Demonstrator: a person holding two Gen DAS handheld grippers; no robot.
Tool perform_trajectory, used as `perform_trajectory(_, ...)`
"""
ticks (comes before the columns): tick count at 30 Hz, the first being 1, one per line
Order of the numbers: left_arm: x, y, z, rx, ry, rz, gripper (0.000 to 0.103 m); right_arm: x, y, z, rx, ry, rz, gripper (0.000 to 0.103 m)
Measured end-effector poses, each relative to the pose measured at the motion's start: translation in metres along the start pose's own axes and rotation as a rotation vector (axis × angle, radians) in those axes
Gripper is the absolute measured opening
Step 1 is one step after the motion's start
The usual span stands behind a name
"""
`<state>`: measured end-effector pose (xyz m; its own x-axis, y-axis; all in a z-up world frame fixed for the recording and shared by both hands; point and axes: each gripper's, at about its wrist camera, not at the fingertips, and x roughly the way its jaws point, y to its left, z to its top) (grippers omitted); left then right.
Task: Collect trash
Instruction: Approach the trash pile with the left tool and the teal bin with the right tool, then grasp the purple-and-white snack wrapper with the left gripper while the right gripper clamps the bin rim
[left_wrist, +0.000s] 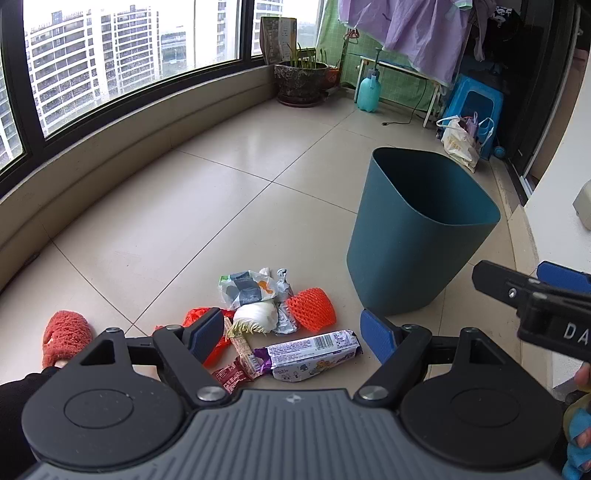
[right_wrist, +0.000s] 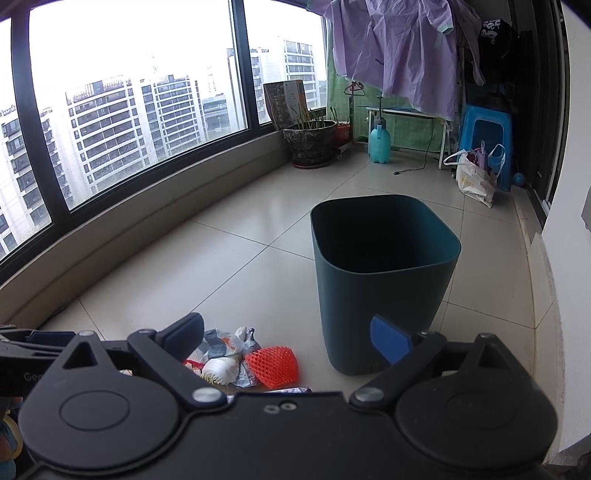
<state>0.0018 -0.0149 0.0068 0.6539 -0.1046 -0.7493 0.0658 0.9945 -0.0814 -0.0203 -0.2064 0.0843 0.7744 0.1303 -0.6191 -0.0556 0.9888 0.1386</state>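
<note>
left view: left gripper (left_wrist: 295, 332) jaws spread, empty, above trash pile (left_wrist: 273, 321) on floor; purple wrapper (left_wrist: 314, 350) nearest, pinch mid-body
right view: right gripper (right_wrist: 291, 339) jaws spread, empty; bin (right_wrist: 384, 284) upright beside pile

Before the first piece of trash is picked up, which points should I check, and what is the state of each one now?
1. Left tongs open, nothing held: ok.
2. Right tongs open, nothing held: ok.
3. Teal bin upright, mouth uncovered: ok.
4. Trash pile on the floor beside the bin, orange foam net and purple snack wrapper in view: ok.
5. Bin has free space inside: cannot tell, interior dark.
6. Red slipper lies apart from the pile: ok.
</note>
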Motion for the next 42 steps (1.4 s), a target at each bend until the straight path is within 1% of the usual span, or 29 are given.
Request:
perform_trajectory(3,0.001,0.0,0.005,-0.012,0.016,0.007,0.081,-0.001,-0.008,0.02,-0.026,-0.009,-0.002,0.096)
perform_trajectory(5,0.002,0.001,0.008,-0.012,0.021,0.014,0.081,0.0,-0.019,0.039,-0.042,-0.012,-0.009,0.096)
perform_trajectory(9,0.006,0.001,0.019,-0.007,0.034,0.016,0.081,0.011,-0.047,0.085,-0.074,-0.032,-0.064,0.098)
perform_trajectory(11,0.011,0.002,0.023,-0.01,0.036,0.022,0.081,0.022,-0.062,0.104,-0.059,-0.031,-0.077,0.098)
perform_trajectory(13,0.019,0.003,0.027,-0.017,0.052,0.018,0.081,0.036,-0.076,0.12,-0.046,-0.016,-0.108,0.098)
perform_trajectory(15,0.028,0.006,0.033,-0.037,0.078,0.006,0.081,0.051,-0.09,0.133,-0.021,0.003,-0.114,0.098)
perform_trajectory(17,0.038,0.01,0.041,-0.054,0.095,0.015,0.081,0.068,-0.103,0.141,-0.012,0.028,-0.109,0.098)
perform_trajectory(21,0.067,0.021,0.058,-0.068,0.13,0.056,0.081,0.11,-0.129,0.149,-0.022,0.06,-0.169,0.098)
perform_trajectory(23,0.087,0.024,0.065,-0.064,0.168,0.04,0.081,0.134,-0.14,0.147,-0.016,0.109,-0.197,0.098)
perform_trajectory(25,0.11,0.02,0.068,-0.019,0.221,-0.023,0.081,0.156,-0.154,0.145,0.033,0.17,-0.203,0.098)
perform_trajectory(26,0.122,0.015,0.068,0.026,0.25,-0.053,0.081,0.166,-0.162,0.145,0.06,0.2,-0.204,0.096)
perform_trajectory(27,0.131,0.009,0.066,0.071,0.267,-0.067,0.081,0.173,-0.167,0.144,0.08,0.225,-0.2,0.094)
perform_trajectory(28,0.143,-0.001,0.062,0.142,0.288,-0.099,0.081,0.18,-0.172,0.143,0.098,0.251,-0.197,0.094)
perform_trajectory(29,0.155,-0.011,0.057,0.204,0.315,-0.116,0.081,0.186,-0.177,0.142,0.107,0.272,-0.2,0.093)
perform_trajectory(31,0.176,-0.03,0.046,0.319,0.348,-0.127,0.081,0.196,-0.18,0.139,0.095,0.312,-0.208,0.093)
perform_trajectory(33,0.197,-0.044,0.035,0.394,0.387,-0.163,0.081,0.204,-0.182,0.135,0.09,0.331,-0.23,0.087)
perform_trajectory(35,0.218,-0.054,0.023,0.445,0.434,-0.197,0.081,0.219,-0.188,0.133,0.094,0.382,-0.243,0.085)
perform_trajectory(36,0.225,-0.058,0.018,0.467,0.446,-0.203,0.081,0.224,-0.19,0.131,0.091,0.403,-0.245,0.079)
perform_trajectory(37,0.232,-0.061,0.013,0.496,0.456,-0.21,0.081,0.233,-0.191,0.131,0.078,0.441,-0.247,0.076)
perform_trajectory(39,0.249,-0.068,0.003,0.561,0.47,-0.23,0.081,0.244,-0.192,0.127,0.058,0.472,-0.231,0.069)
perform_trajectory(40,0.257,-0.07,-0.002,0.588,0.48,-0.236,0.081,0.251,-0.193,0.126,0.042,0.491,-0.219,0.068)
perform_trajectory(41,0.264,-0.073,-0.007,0.612,0.488,-0.239,0.081,0.253,-0.192,0.123,0.024,0.496,-0.222,0.061)
perform_trajectory(42,0.272,-0.076,-0.012,0.64,0.497,-0.241,0.081,0.256,-0.192,0.121,0.014,0.495,-0.229,0.052)
